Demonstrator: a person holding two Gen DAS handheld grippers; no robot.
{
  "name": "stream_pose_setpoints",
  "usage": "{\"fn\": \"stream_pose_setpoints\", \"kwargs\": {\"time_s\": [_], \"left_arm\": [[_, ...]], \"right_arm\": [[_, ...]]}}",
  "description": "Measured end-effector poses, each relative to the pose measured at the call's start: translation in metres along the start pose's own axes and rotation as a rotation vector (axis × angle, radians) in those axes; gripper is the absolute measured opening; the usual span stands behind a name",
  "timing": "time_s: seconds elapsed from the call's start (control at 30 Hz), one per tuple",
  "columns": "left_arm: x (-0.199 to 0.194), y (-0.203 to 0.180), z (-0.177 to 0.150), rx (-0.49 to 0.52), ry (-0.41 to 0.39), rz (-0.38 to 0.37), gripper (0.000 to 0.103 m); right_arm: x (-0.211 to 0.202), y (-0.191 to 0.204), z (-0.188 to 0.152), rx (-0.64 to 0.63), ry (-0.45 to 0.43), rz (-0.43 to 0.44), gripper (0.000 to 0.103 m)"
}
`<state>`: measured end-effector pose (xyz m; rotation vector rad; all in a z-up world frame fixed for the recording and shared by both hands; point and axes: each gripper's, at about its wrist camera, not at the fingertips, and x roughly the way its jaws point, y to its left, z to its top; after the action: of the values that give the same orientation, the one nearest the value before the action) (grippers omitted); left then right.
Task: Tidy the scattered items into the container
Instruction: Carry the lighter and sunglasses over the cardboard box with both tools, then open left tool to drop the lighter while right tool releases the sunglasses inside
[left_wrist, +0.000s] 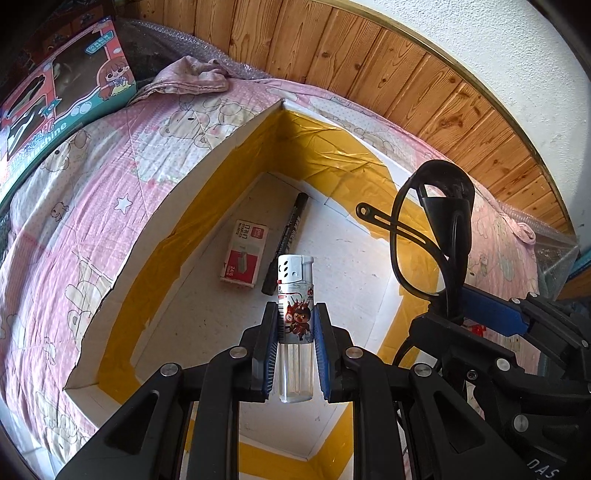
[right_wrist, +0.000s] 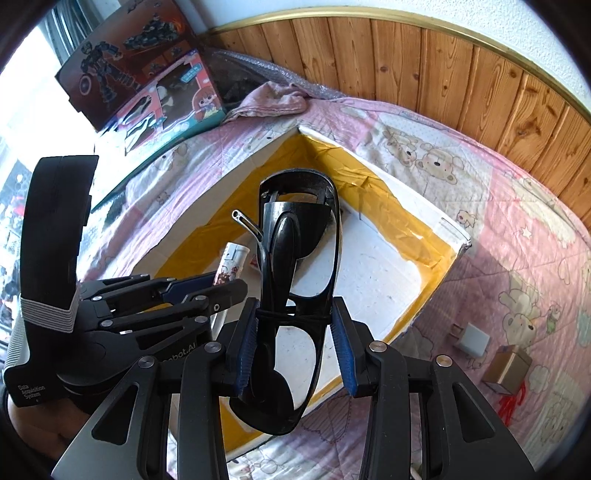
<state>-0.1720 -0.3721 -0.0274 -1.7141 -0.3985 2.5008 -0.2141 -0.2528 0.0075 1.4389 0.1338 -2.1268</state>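
The left gripper (left_wrist: 295, 347) clamps a clear lighter (left_wrist: 295, 325) upright above the open white box (left_wrist: 207, 173), while the right gripper (right_wrist: 295, 343) grips folded black sunglasses (right_wrist: 295, 258) over the same box. On the box floor lie a staples box (left_wrist: 243, 254) and a black marker (left_wrist: 286, 240). Outside, on the pink bedspread (right_wrist: 498, 229), sit a white charger (right_wrist: 472, 338) and a small brown box (right_wrist: 508, 365).

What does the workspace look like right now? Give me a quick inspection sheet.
Surface: pink bear-print quilt.
Job's things: white box with yellow tape holds staples box and marker; charger and small brown box lie outside on the quilt.
Clutter: toy boxes, crumpled cloth.
Grippers: left gripper clamps lighter; right gripper clamps sunglasses; both over the box.
Cables: nothing seen.
Surroundings: wood-panelled wall.
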Motion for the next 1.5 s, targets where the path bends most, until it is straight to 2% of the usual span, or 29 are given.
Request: {"fn": "stream_pose_setpoints", "kwargs": {"time_s": [0.87, 1.07, 1.17, 1.23, 1.37, 1.4, 1.5], "left_arm": [[0.044, 0.016, 0.008, -0.105, 0.116, 0.018, 0.020], [0.047, 0.018, 0.007, -0.115, 0.126, 0.035, 0.021], [0.050, 0.019, 0.006, -0.114, 0.153, 0.032, 0.031], [0.049, 0.019, 0.004, -0.112, 0.156, 0.032, 0.047], [0.039, 0.020, 0.000, -0.125, 0.137, 0.024, 0.058], [0.037, 0.020, -0.002, -0.130, 0.139, 0.027, 0.063], [0.029, 0.022, -0.008, -0.134, 0.126, 0.025, 0.066]], "right_arm": [[0.053, -0.009, 0.022, -0.083, 0.153, -0.059, 0.040], [0.055, -0.011, 0.024, -0.067, 0.161, -0.052, 0.043], [0.054, -0.013, 0.023, -0.048, 0.157, -0.054, 0.044], [0.052, -0.015, 0.021, -0.033, 0.152, -0.046, 0.044], [0.044, -0.017, 0.016, 0.003, 0.128, -0.008, 0.044], [0.041, -0.017, 0.015, 0.011, 0.120, 0.001, 0.044], [0.031, -0.016, 0.008, 0.035, 0.095, 0.022, 0.044]]}}
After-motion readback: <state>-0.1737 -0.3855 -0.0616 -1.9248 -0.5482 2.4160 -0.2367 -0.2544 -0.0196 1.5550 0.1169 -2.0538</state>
